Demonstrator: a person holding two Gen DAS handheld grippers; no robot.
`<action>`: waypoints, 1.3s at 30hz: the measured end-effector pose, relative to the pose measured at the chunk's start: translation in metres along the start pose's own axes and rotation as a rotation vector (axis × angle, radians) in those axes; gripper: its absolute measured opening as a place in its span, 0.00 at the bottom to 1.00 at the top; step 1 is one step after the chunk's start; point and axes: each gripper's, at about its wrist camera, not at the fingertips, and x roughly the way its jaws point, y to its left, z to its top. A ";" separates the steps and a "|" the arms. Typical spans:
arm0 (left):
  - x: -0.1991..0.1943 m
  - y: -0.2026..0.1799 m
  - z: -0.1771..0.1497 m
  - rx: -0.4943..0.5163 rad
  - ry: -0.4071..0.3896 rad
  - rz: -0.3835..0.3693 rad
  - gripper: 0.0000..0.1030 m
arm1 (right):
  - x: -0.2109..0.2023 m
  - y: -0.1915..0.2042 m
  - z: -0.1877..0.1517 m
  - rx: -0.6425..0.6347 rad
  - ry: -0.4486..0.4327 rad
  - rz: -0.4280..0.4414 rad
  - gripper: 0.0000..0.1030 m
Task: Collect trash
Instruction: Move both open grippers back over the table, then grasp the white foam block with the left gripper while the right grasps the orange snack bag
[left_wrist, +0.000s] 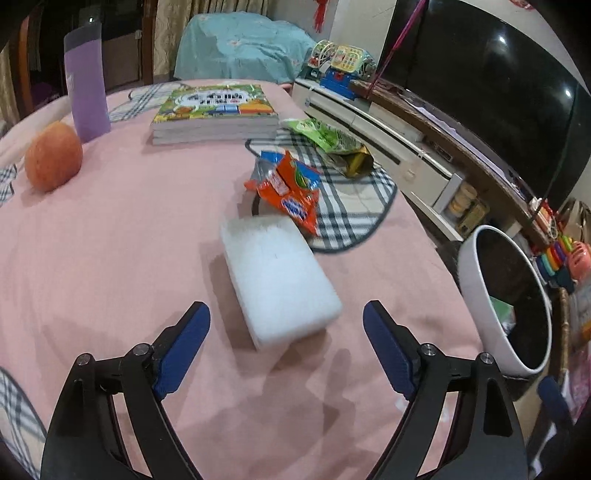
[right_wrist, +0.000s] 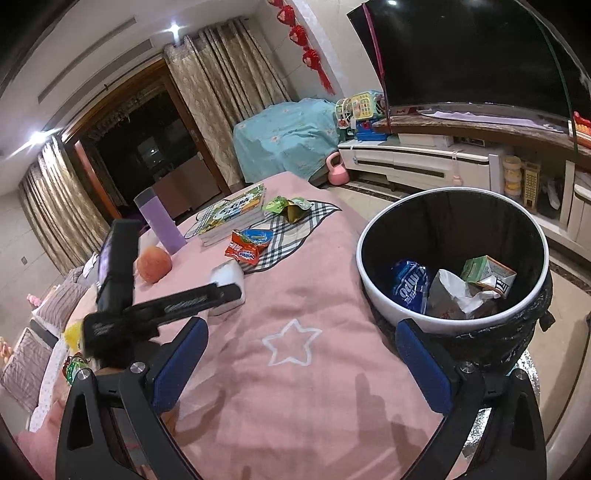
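On the pink blanket (left_wrist: 110, 240) we are holding the left gripper (left_wrist: 286, 312) released, its blue pads spread to either side of a white foam block (left_wrist: 280, 280) without pressing it; judging by the line of approach, we are lining up on this block as the next piece of trash. Beyond it, an orange snack wrapper (left_wrist: 291, 192) and a green wrapper (left_wrist: 325, 138) are lying on a plaid cloth (left_wrist: 354, 210), probably waiting their turn. An orange fruit (left_wrist: 53, 157), a purple tumbler (left_wrist: 88, 88) and a stack of books (left_wrist: 214, 110) are sitting further back, well apart from the litter. Our right gripper (right_wrist: 301, 330) is hanging unclenched and empty next to the bin (right_wrist: 373, 280), which is standing just beside the blanket's edge. Inside the bin a blue wrapper (right_wrist: 410, 286), a crumpled silver bag (right_wrist: 454, 295) and a green carton (right_wrist: 487, 273) are lying.
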 end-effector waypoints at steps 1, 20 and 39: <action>0.001 0.002 0.000 0.011 -0.006 -0.003 0.55 | 0.001 0.001 0.001 -0.002 0.000 0.001 0.99; -0.046 0.103 -0.022 -0.016 -0.053 -0.035 0.49 | 0.129 0.061 0.040 -0.064 0.145 0.068 0.97; -0.029 0.116 -0.032 -0.087 -0.038 -0.054 0.63 | 0.223 0.075 0.057 -0.024 0.251 0.036 0.40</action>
